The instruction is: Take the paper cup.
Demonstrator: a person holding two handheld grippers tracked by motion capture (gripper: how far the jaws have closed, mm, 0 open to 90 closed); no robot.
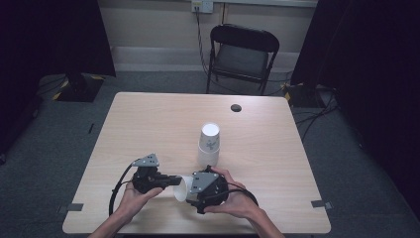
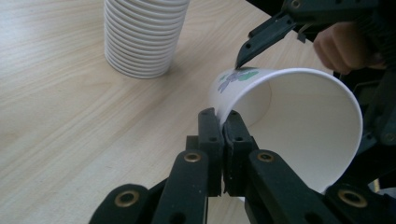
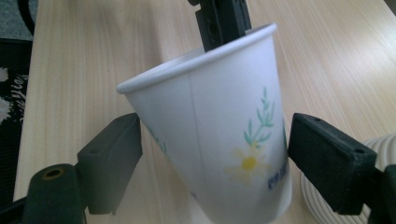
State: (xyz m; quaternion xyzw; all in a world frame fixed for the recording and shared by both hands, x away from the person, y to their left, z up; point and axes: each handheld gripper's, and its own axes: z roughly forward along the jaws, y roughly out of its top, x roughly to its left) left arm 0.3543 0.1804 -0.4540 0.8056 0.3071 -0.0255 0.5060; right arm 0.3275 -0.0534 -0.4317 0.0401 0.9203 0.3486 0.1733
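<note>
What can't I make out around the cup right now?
- Paper cup: base cut off by the bottom edge, right gripper view.
- Stack of cups: top cut off by the frame, left gripper view.
- Cup print wording: blurred, right gripper view.
- Dark disc on the table: too small to identify, high view.

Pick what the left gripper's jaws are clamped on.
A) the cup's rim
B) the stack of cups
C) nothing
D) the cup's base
A: in the left gripper view the left gripper has its jaws pinched shut on the rim wall of the cup, while the stack stands apart behind it.
</note>
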